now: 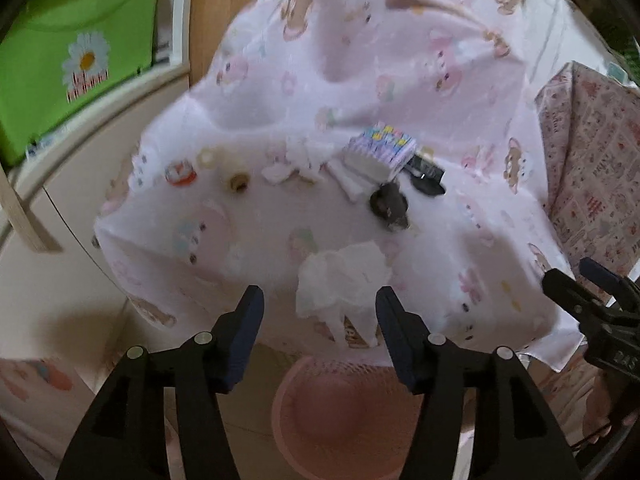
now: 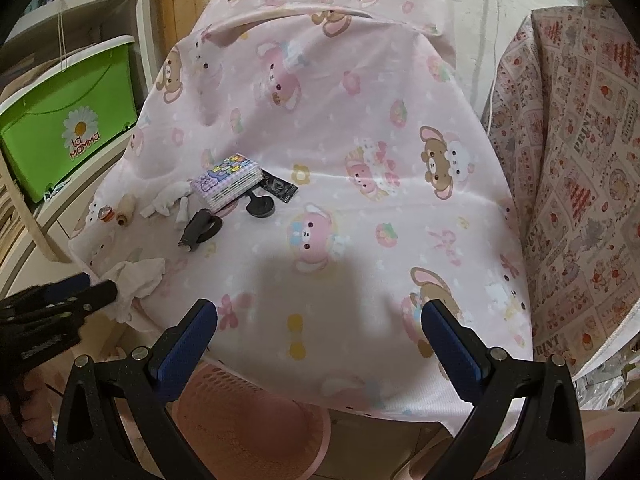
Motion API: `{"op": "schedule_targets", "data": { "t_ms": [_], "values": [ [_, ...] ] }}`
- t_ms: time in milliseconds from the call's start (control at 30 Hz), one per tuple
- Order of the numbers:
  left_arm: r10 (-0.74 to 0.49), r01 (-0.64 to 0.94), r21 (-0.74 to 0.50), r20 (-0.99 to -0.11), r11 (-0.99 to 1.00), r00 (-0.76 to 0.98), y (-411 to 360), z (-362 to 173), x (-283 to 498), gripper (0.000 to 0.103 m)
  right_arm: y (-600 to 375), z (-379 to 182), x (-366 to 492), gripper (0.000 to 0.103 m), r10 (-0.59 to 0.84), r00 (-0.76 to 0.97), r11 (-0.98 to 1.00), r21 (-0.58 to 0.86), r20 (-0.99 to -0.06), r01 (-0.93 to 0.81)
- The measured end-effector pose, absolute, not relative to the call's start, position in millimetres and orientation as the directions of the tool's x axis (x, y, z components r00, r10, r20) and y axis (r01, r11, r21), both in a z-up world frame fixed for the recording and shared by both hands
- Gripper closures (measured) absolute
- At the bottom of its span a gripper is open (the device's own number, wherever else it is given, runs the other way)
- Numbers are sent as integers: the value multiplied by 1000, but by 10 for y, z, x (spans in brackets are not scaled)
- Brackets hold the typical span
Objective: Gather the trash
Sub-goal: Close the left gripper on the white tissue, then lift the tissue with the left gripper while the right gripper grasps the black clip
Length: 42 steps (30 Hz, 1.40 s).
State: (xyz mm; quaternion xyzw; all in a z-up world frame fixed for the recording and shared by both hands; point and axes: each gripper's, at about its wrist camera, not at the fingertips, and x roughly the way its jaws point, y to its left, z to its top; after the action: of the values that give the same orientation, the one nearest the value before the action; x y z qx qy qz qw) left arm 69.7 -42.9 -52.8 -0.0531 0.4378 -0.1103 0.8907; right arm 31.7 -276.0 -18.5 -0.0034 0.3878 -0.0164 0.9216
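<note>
Tissue (image 1: 344, 280) between left gripper (image 1: 320, 316) jaws (apart).

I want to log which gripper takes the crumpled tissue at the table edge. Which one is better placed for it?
Left. The left gripper is open with the crumpled tissue right between its fingers, above the pink basket. The right gripper is open over bare cloth, the tissue off to its left.

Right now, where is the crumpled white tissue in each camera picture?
Left wrist view: the crumpled white tissue lies low centre, just ahead of the open left fingers.
Right wrist view: it lies at lower left, at the bedsheet's edge.
Shared landmark: the purple patterned tissue pack.
</note>
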Motion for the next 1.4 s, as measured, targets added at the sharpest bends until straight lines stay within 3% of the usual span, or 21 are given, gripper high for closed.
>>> {"op": "schedule_targets", "data": {
  "t_ms": [33, 167, 233, 500, 633, 700, 767, 867, 1033, 1167, 1300, 1367, 1400],
  "values": [
    [-253, 145, -207, -773, 968, 582, -421, -558, 717, 53, -2754, -187, 319, 0, -33, 699, 999, -21, -714, 26],
    [-273, 164, -219, -781, 962, 562, -457, -608, 772, 94, -2752, -186, 317, 0, -30, 701, 1000, -19, -712, 23],
    [-278, 169, -221, -778, 961, 564, -466, -591, 769, 96, -2752, -186, 315, 0, -30, 702, 1000, -19, -711, 23],
    [-201, 143, -141, -661, 980, 723, -324, -204, 604, 96, -2681, -61, 511, 0, 44, 731, 999, 32, -681, -30],
    [-166, 104, -133, -648, 986, 743, -248, -164, 639, 96, -2640, 28, 813, 2, 101, 743, 995, 69, -661, -73],
    [-150, 95, -120, -645, 988, 749, -253, -171, 650, 96, -2626, -10, 1060, 12, 124, 725, 992, 88, -677, -88],
    [-129, 88, -97, -639, 991, 758, -271, -178, 650, 96, -2629, -113, 1310, 28, 157, 682, 987, 129, -715, -92],
    [-133, 85, -106, -642, 991, 755, -286, -186, 655, 96, -2642, -283, 1586, 39, 171, 640, 983, 170, -749, -63],
    [-133, 77, -114, -656, 990, 743, -301, -238, 664, 96, -2625, -483, 1774, 44, 198, 605, 970, 244, -771, -6],
    [-128, 72, -111, -662, 991, 738, -319, -270, 663, 96, -2578, -608, 1882, 57, 202, 584, 965, 262, -786, 19],
    [-119, 75, -95, -649, 993, 752, -327, -237, 643, 96, -2503, -635, 1894, 60, 177, 594, 975, 223, -785, 4],
    [-121, 77, -96, -646, 992, 754, -323, -225, 638, 96, -2459, -651, 1893, 74, 176, 590, 978, 209, -788, -13],
    [-123, 77, -99, -646, 992, 753, -316, -222, 642, 96, -2443, -662, 1886, 88, 171, 590, 980, 200, -789, -15]
  ]
}}
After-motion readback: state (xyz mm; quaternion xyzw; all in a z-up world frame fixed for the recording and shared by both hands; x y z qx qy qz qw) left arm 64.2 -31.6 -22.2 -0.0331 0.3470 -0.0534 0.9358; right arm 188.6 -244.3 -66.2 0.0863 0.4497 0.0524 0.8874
